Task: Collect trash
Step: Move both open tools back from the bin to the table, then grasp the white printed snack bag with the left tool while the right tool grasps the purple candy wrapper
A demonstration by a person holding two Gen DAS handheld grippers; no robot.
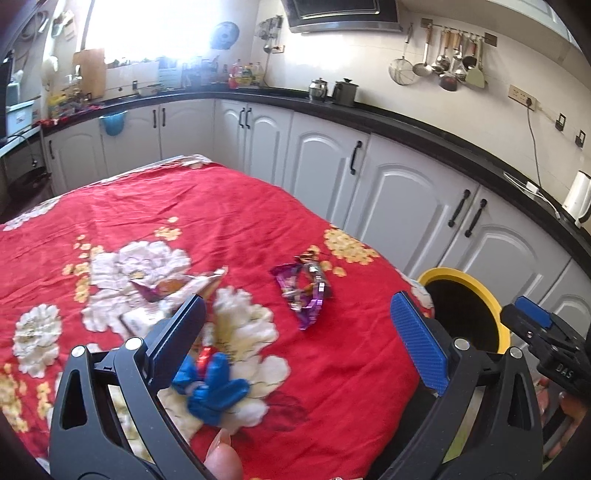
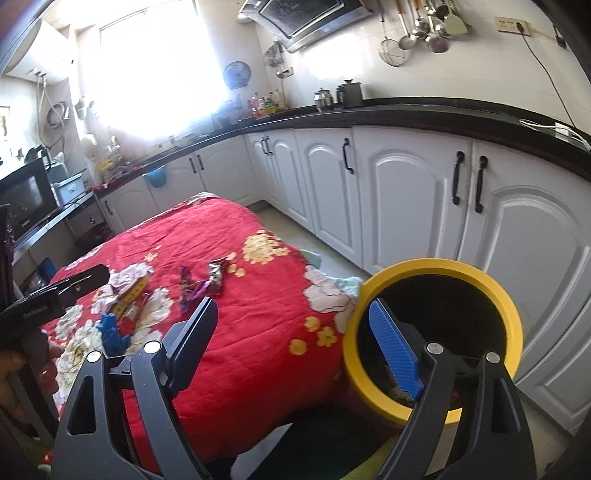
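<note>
Wrappers (image 1: 304,291) lie mid-cloth (image 1: 332,369), apparently well clear of the bin (image 2: 434,266).

White cabinet doors (image 1: 325,166) with black handles run along under the black counter (image 1: 424,125), our landmark here. On the counter, two metal pots (image 1: 334,90) side by side; far along it, a white kettle (image 1: 578,195). Above the counter, ladles and strainers hang from a rail (image 1: 443,62), and the range hood (image 1: 343,14) sits higher up. A blue tub (image 1: 112,123) hangs just below the counter's edge, and a microwave (image 2: 26,195) stands at the counter's far end, near the bright window (image 2: 147,74)
</note>
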